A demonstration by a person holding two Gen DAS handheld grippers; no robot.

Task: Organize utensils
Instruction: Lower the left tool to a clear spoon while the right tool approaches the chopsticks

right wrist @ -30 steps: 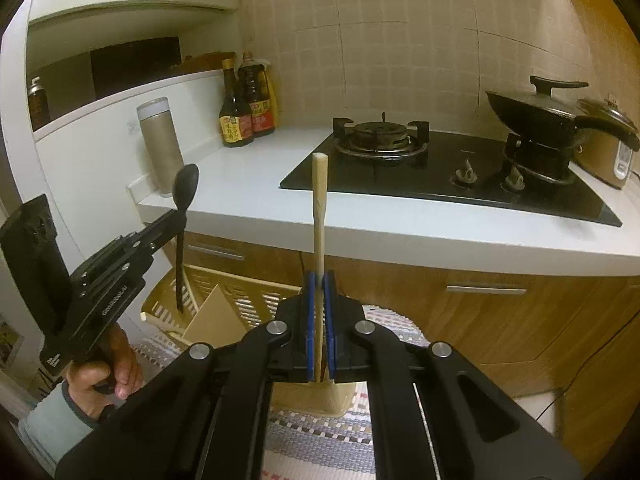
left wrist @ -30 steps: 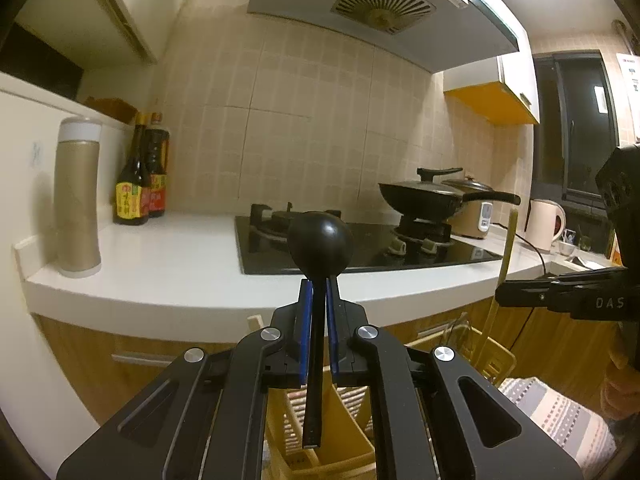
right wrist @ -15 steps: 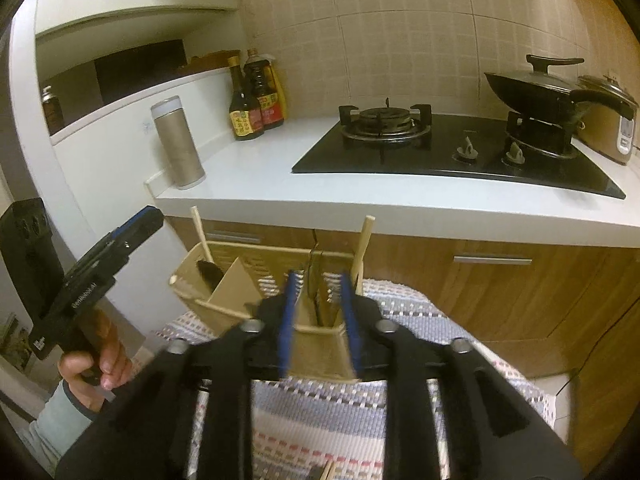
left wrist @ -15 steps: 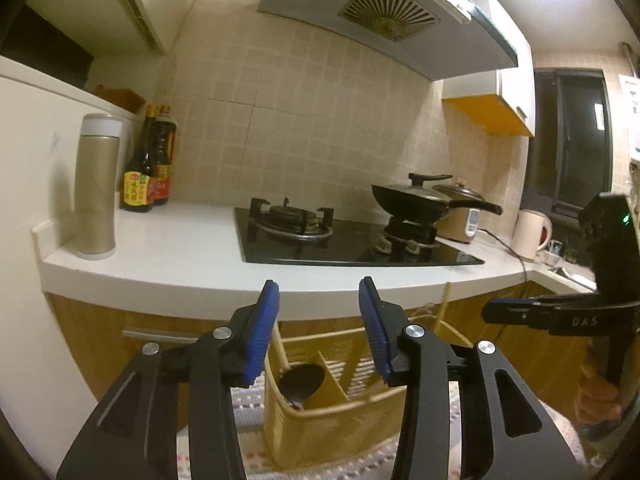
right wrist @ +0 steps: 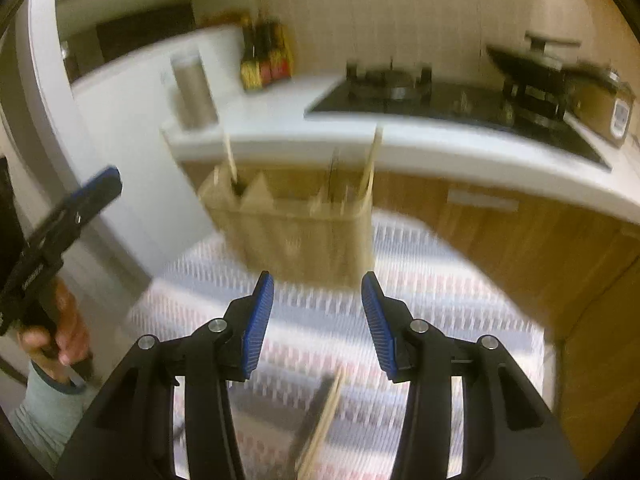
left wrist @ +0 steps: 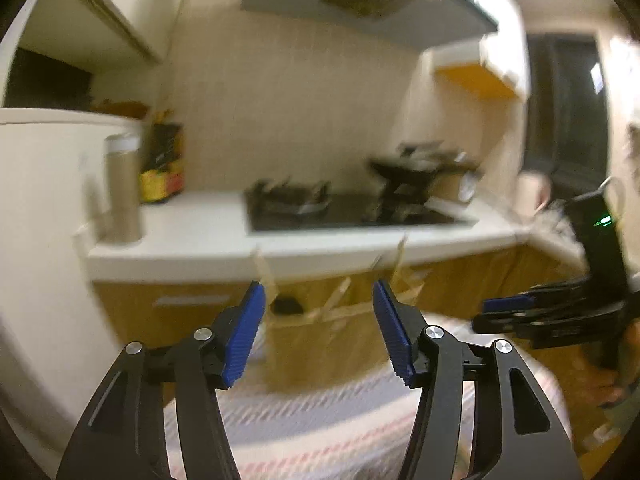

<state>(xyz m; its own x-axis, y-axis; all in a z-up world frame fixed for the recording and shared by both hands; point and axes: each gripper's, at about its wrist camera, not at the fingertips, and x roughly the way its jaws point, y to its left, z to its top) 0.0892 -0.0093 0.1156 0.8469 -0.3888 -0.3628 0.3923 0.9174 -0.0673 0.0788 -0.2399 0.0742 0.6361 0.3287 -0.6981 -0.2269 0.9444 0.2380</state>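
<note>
A yellow utensil caddy (left wrist: 336, 332) stands on a striped cloth, also in the right wrist view (right wrist: 296, 224). A black spoon head (left wrist: 285, 305) rests in its left compartment. Wooden sticks (right wrist: 370, 164) stand up from its compartments. My left gripper (left wrist: 318, 330) is open and empty, in front of the caddy. My right gripper (right wrist: 318, 320) is open and empty, above the cloth before the caddy. More wooden utensils (right wrist: 322, 424) lie on the cloth below the right gripper. Both views are motion-blurred.
A white counter (left wrist: 192, 240) behind the caddy carries a gas hob (right wrist: 392, 88), a wok (right wrist: 532, 68), sauce bottles (right wrist: 266, 60) and a steel flask (left wrist: 122, 188). Wooden cabinet fronts (right wrist: 520, 232) run under it. The striped cloth (right wrist: 320, 312) covers the surface.
Both grippers let go of their utensils, the black spoon and a wooden stick, which now stand in the caddy. Both have since opened wider and drawn back and down from the caddy.
</note>
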